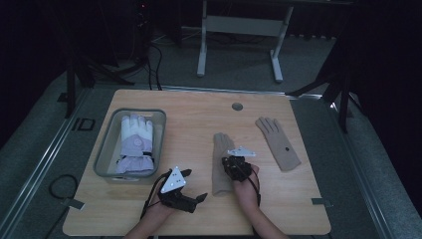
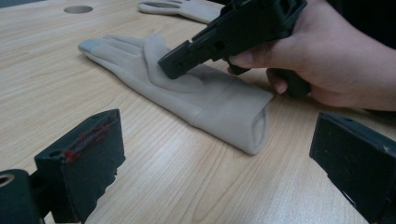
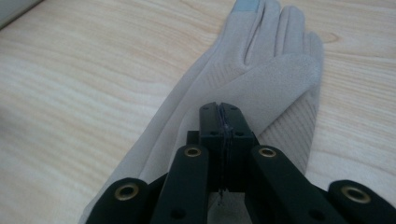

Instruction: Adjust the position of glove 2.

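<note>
From the high view, my right gripper [image 1: 234, 160] sits on the near beige glove [image 1: 221, 167] mid-table. The left gripper view shows my left gripper [image 2: 210, 163] gaping, empty, near the cuff. The right gripper view reveals jaws pinched flat on fabric; a thin pinch could slip on lifting.

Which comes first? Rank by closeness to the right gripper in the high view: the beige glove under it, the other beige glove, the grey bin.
1. Beige glove beneath the right gripper, touching it.
2. Other beige glove, to its right, farther back.
3. Grey bin, far left, holding a white glove.
</note>
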